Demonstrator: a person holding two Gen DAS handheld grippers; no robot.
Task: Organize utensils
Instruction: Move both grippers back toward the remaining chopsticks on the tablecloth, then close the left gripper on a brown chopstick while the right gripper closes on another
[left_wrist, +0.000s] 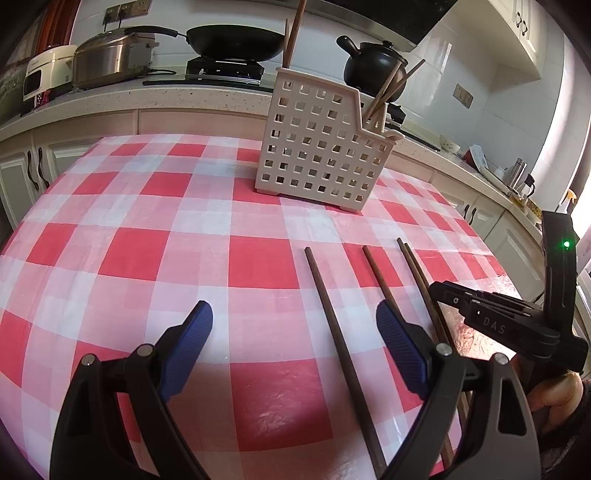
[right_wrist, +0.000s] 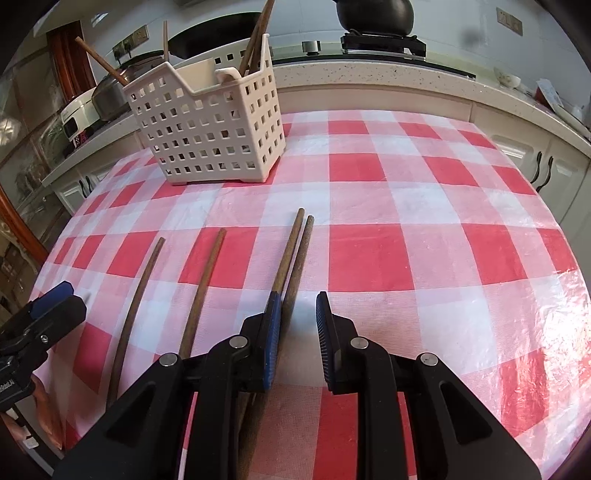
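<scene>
Left gripper: jaws spread wide above the checked tablecloth; nothing between the blue pads.
Right gripper: jaws narrowed but not closed, with a visible gap; its left pad lies against the paired chopsticks; nothing clamped.
Loose chopsticks: four dark wooden sticks flat on the cloth, tips toward the caddy; two single sticks apart on the left, the pair side by side and touching.
Utensil caddy: white perforated plastic, upright at the table's far side, several chopsticks standing inside.
Background: counter with wok, black clay pot.
</scene>
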